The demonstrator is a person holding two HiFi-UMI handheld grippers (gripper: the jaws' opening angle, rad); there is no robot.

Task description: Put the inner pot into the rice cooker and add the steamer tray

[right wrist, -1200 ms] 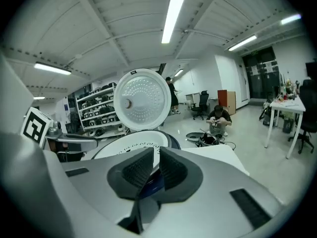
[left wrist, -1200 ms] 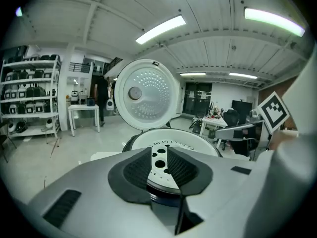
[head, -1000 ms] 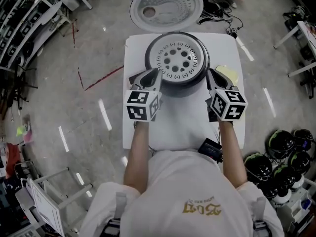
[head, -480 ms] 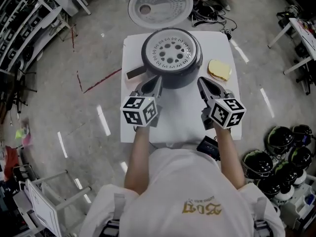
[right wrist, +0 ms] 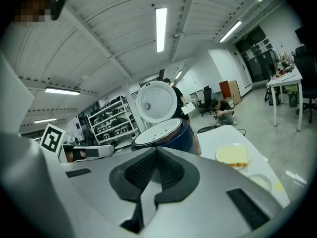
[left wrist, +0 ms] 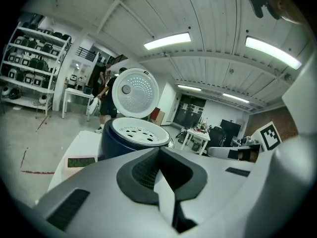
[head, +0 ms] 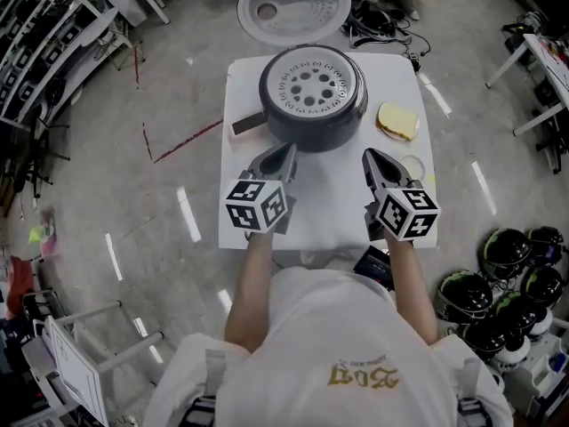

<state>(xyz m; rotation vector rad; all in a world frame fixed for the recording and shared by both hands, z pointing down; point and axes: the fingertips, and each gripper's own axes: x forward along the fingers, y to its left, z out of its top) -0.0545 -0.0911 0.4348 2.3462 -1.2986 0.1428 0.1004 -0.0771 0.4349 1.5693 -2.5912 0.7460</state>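
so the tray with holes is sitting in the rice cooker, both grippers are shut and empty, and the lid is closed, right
No, the lid is open, swung up behind the rice cooker; the head view shows it. The rest holds: the tray with holes sits in the cooker, and the left gripper and right gripper are shut and empty.

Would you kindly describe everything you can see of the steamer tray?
The steamer tray is a round, pale disc with large round holes in the middle and a ring of small slots near its rim. It sits level in the mouth of the dark rice cooker, whose lid stands open behind. Only the cooker touches it.
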